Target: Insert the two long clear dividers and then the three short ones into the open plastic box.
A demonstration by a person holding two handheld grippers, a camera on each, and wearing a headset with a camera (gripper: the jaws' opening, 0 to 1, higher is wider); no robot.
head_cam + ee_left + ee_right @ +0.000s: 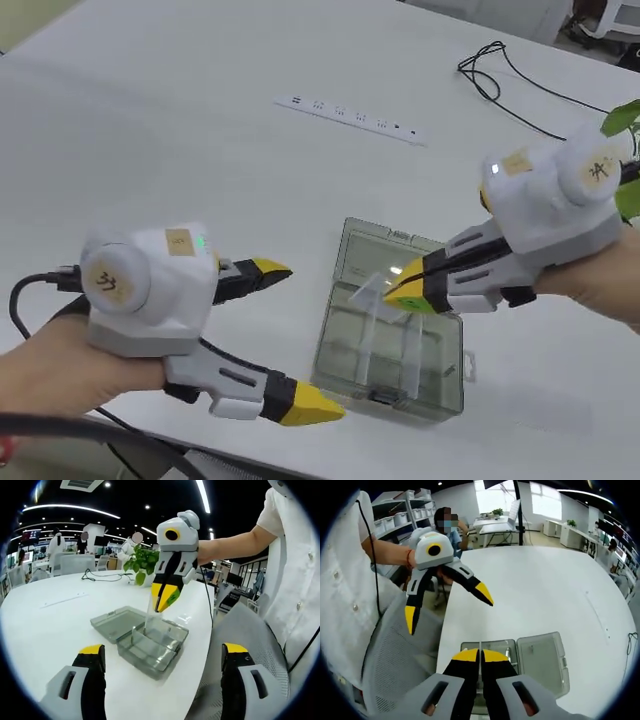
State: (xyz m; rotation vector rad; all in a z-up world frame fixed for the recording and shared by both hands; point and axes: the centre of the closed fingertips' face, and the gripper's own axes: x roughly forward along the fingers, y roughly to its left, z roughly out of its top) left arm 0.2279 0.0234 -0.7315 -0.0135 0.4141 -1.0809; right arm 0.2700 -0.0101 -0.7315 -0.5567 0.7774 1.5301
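Though faint against the grey, clear divider [372, 290] upright over open plastic box [385, 350], lower edge down at the base; seated or not, cannot tell. Same divider [151, 614] in left gripper view, hanging from yellow tips into the tray. Box on white counter [150, 150], near its front edge, lid [388, 248] flat open on the far side, hinged to the base. Faint clear partitions inside base, count unclear.

Right hand-held gripper [410, 292] over the box, jaws pressed together, pinching divider's top edge; also at [165, 597], and own tips at [480, 655] closed on a thin clear edge. Left hand-held gripper [295, 335] just left of box, off the counter surface, jaws spread wide, holding nothing; also at [447, 610], and at [163, 650] with box between its own jaws farther ahead.

Farther back on counter: white power strip [350, 117], black cable [500, 80] looped, green plant [622, 120] at right edge.
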